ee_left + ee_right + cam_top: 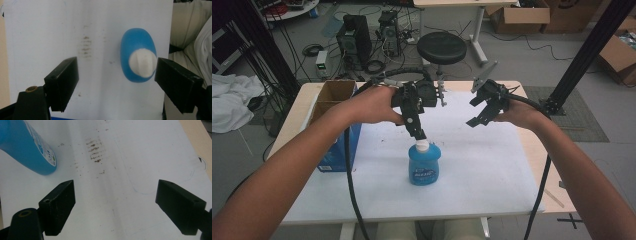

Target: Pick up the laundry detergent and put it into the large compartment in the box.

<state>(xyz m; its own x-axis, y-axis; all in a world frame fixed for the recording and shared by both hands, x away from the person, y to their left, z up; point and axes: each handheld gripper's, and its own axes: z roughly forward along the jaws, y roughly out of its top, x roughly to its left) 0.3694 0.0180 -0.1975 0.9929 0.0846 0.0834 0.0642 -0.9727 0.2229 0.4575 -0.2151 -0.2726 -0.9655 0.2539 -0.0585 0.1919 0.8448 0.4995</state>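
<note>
A squat blue plastic bottle [425,165] with a white ribbed cap [422,145] and a printed blue-and-white label is seen standing upright near the middle of the white-covered table [492,165]. From above, in the left gripper view, its body [130,50] is shown as an oval with the cap set off-centre. The left tool [418,134] is held just over the cap, jaws spread wide, one jaw close beside the cap. The right tool [475,114] is held well apart to the right, jaws likewise spread, nothing gripped. An open blue cardboard box [334,150] is placed at the table's left.
</note>
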